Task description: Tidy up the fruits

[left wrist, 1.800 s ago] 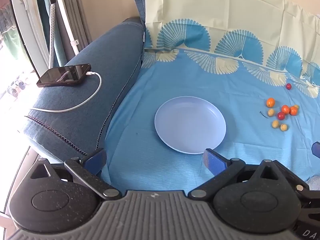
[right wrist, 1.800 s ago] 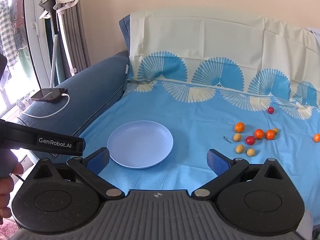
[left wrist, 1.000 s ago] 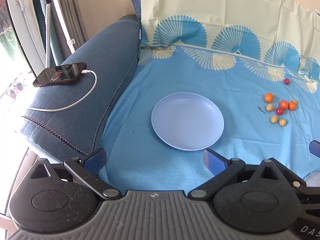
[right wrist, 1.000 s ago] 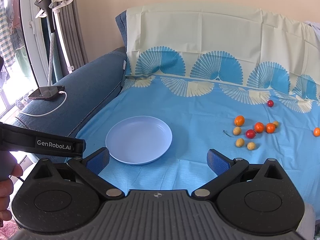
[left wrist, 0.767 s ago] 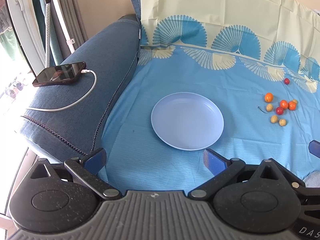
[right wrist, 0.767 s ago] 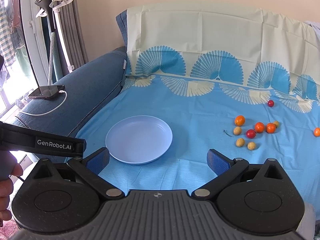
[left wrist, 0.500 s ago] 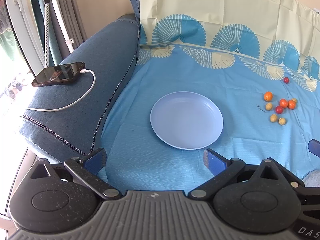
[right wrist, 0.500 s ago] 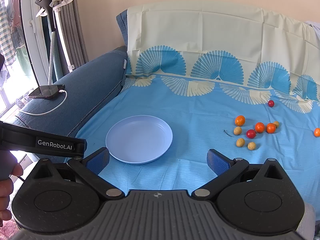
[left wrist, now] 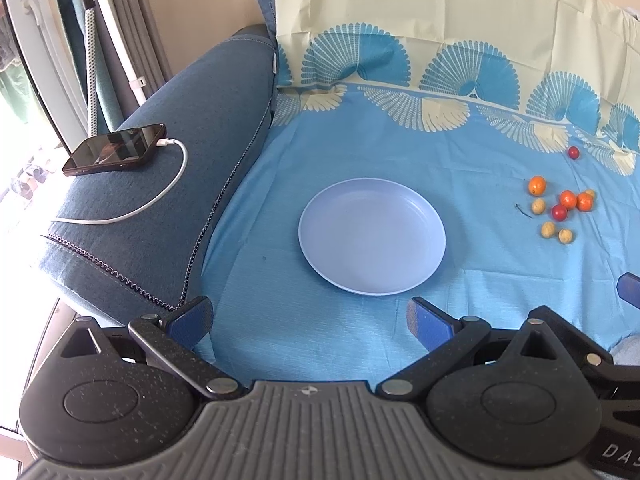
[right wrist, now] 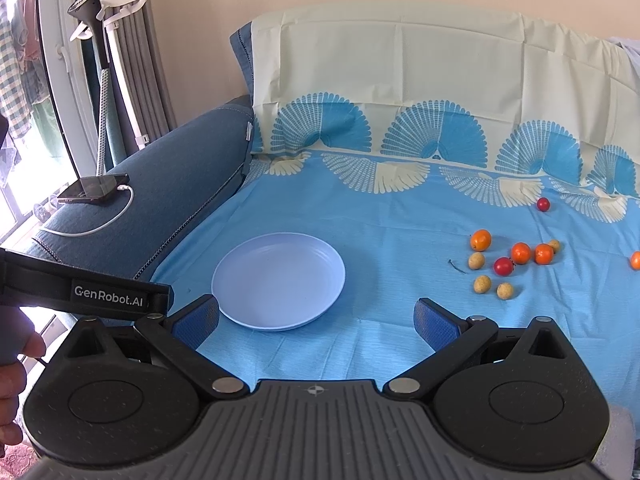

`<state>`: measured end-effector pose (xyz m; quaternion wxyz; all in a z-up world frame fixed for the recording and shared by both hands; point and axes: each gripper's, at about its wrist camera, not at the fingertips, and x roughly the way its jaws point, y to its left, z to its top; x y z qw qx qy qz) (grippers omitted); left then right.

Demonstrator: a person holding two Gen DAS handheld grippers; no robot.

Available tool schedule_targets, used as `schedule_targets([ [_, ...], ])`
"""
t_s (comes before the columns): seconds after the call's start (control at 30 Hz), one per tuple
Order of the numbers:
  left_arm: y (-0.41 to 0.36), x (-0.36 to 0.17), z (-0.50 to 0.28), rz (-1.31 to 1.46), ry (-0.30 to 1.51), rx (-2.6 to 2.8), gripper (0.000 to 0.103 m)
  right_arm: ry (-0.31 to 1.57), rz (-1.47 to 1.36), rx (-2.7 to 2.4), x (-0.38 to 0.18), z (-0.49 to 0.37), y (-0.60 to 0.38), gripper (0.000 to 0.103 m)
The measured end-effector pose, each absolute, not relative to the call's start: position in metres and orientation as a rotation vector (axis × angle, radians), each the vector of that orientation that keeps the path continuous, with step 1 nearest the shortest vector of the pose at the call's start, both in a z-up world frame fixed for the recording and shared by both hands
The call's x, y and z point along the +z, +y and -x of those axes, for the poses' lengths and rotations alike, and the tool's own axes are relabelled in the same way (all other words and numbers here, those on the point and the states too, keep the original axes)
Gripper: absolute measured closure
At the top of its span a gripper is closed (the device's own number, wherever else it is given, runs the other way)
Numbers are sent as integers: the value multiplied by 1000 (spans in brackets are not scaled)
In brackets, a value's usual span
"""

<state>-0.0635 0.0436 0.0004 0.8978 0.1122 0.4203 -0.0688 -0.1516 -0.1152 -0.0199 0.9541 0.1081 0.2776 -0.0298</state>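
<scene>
A round, shallow, pale lavender plastic plate (left wrist: pixel 372 236) (right wrist: pixel 279 280) is seen lying flat and empty on a bright blue sheet printed with cream and blue fan shapes (left wrist: pixel 360 152) (right wrist: pixel 400 216), which is spread over a sofa seat. In the left wrist view the plate is placed just ahead of the left tool (left wrist: pixel 308 318), at twelve o'clock from it. The left tool's blue-padded fingers (left wrist: pixel 190 320) are held wide apart and nothing is gripped between them.

A loose cluster of small round fruits (left wrist: pixel 560 210) (right wrist: pixel 508 264) is scattered on the sheet at about three o'clock from the plate, well apart from it. Orange, red and dull yellow pieces are counted among them, some touching or nearly so. A single small red fruit (left wrist: pixel 574 153) (right wrist: pixel 543 204) is set apart at about one o'clock from the cluster, and one more orange fruit (right wrist: pixel 635 260) is cut by the right edge of the right wrist view.

The right tool (right wrist: pixel 316 320) is likewise spread wide and carries nothing; the plate is found at eleven o'clock from it, the fruits at two o'clock.

On the dark blue fabric sofa armrest (left wrist: pixel 180 168) (right wrist: pixel 172 184) a black smartphone (left wrist: pixel 114 155) (right wrist: pixel 94 188) is laid flat, with a white charging cable (left wrist: pixel 160 196) (right wrist: pixel 108 220) plugged in.
</scene>
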Motion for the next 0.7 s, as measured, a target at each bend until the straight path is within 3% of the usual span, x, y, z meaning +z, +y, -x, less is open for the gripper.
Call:
schedule_targets([
  [0.7, -54, -10, 74, -397, 878, -281, 0, 514, -364, -293, -43, 184, -214, 0],
])
